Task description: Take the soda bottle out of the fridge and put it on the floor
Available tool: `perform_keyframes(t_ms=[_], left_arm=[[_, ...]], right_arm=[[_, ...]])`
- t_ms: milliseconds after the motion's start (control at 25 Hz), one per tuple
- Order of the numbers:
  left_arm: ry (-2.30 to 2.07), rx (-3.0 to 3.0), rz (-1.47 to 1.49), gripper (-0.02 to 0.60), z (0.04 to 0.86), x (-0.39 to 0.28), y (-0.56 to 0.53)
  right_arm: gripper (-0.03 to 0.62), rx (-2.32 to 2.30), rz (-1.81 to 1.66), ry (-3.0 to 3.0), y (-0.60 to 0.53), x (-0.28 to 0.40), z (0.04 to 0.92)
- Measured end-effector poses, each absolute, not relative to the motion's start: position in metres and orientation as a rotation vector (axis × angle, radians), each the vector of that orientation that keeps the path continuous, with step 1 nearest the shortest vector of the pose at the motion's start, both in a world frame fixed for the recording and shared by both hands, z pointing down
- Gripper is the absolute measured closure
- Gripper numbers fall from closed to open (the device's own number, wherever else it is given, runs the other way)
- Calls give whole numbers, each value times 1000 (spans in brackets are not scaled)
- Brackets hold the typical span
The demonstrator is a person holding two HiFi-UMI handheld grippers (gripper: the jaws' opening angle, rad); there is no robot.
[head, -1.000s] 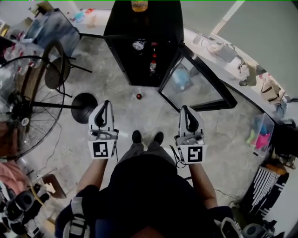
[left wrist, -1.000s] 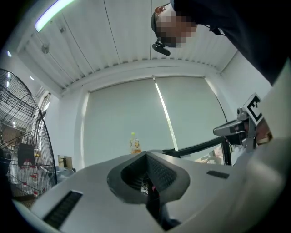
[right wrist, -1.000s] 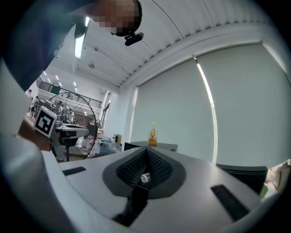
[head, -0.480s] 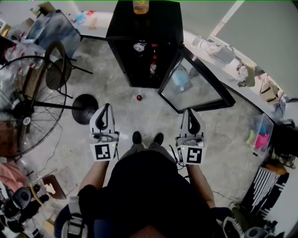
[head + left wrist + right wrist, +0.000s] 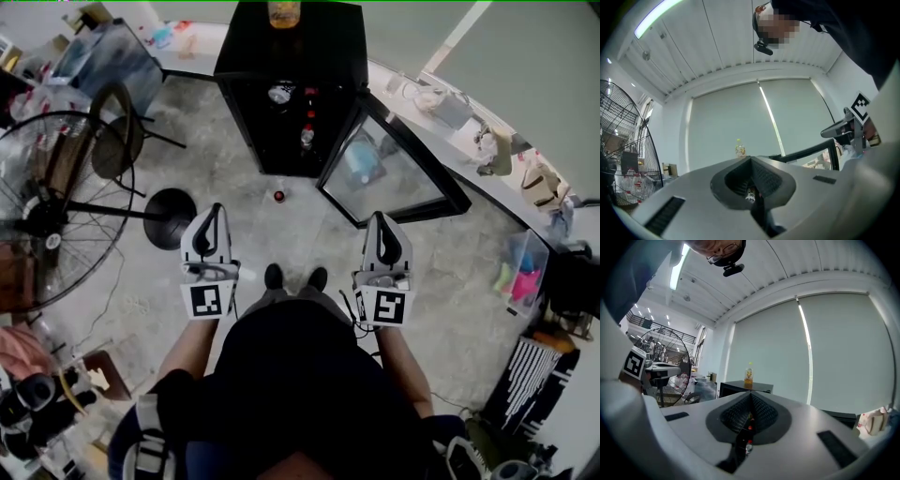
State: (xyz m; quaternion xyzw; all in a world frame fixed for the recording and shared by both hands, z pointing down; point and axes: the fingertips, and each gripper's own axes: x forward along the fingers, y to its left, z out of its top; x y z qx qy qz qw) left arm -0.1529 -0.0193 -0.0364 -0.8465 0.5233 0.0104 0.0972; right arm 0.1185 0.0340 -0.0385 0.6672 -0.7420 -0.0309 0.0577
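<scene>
Left gripper [image 5: 216, 210] hangs closed, open floor [image 5: 300, 234] before fridge [image 5: 323, 37].

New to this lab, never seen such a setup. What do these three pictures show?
A person holds two tools: the left hand-held gripper and the right hand-held gripper, both shut and empty. The top-down picture comes from a camera on the person's head; the other two from cameras riding on each gripper, looking along its jaws. Ahead stands a black fridge, its glass door open. A small red-capped bottle stands on the floor before it; a yellow bottle sits on top.
</scene>
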Motion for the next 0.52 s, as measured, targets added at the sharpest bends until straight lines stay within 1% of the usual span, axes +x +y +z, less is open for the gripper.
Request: perform_keyframes(t_ms=[520], left_arm=[[1559,-2513,49,558,-35,-153,-19]], right_arm=[[576,2001,-112,-2251,30,113,-42]])
